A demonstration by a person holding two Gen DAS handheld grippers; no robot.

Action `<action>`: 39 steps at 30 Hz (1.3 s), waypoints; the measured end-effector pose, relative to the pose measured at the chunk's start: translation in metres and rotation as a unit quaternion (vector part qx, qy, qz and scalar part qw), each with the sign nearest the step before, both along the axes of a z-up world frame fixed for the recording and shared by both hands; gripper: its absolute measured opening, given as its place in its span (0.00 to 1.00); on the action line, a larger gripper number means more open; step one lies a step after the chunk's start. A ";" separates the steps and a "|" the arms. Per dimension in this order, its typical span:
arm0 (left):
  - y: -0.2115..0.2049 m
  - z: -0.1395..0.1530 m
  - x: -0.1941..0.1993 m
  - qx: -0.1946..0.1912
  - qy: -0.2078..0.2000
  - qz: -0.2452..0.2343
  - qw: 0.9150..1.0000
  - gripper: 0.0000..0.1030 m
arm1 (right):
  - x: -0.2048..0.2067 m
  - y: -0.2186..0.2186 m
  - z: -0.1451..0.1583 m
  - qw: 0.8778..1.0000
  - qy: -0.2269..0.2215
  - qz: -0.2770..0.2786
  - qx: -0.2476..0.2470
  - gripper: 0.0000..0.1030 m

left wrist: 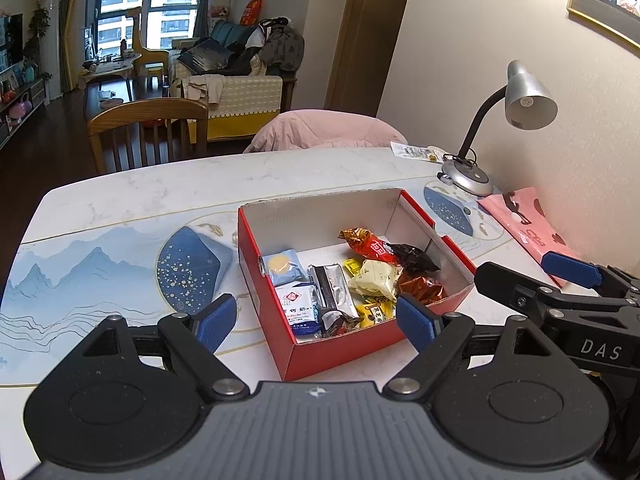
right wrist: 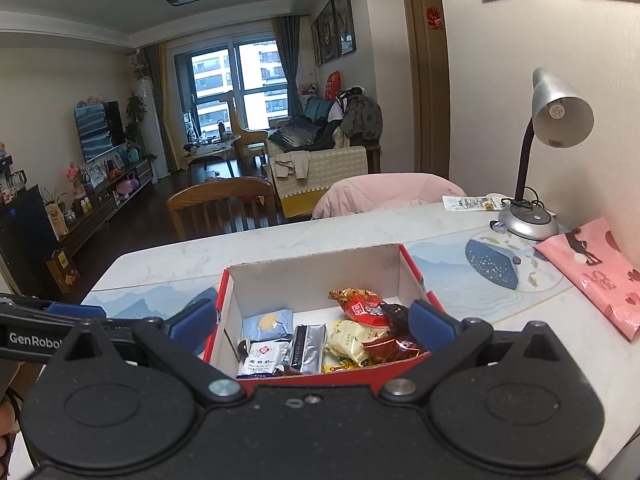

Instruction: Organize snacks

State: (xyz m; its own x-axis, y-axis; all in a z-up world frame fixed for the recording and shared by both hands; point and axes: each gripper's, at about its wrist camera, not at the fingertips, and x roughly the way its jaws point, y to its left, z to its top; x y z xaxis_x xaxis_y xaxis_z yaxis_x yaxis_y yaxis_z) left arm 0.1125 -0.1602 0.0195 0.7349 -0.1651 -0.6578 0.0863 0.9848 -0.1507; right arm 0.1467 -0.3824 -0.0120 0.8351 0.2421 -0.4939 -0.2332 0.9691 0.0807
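Both the left gripper (left wrist: 316,320) and right gripper (right wrist: 314,326) hover spread wide and empty just before the red cardboard box (left wrist: 276,316) of wrapped snacks (left wrist: 376,284).

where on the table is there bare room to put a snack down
Bare marble table behind the red box, toward the chairs, and the blue mat left of it. Crowded: inside the box, and the right side by the desk lamp and pink bag.

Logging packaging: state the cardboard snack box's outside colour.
Red outside, white inside: the open cardboard snack box; left wrist view shows it best.
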 end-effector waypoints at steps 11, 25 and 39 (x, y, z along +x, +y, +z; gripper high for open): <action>0.000 0.003 -0.001 0.003 -0.007 0.007 1.000 0.85 | 0.001 0.002 -0.002 1.000 0.002 0.002 -0.004 1.00; 0.002 0.002 -0.002 0.004 -0.007 0.004 1.000 0.85 | 0.002 0.003 -0.003 1.000 0.005 0.000 -0.004 1.00; 0.005 0.004 -0.002 -0.014 -0.004 0.000 1.000 0.84 | 0.002 0.004 -0.002 1.000 0.000 0.005 -0.002 1.00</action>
State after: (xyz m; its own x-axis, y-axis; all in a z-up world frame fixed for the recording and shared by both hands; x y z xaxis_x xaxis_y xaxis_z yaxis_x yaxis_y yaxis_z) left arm 0.1102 -0.1550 0.0233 0.7407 -0.1824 -0.6466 0.0872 0.9804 -0.1767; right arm 0.1484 -0.3779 -0.0143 0.8325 0.2487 -0.4950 -0.2434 0.9669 0.0764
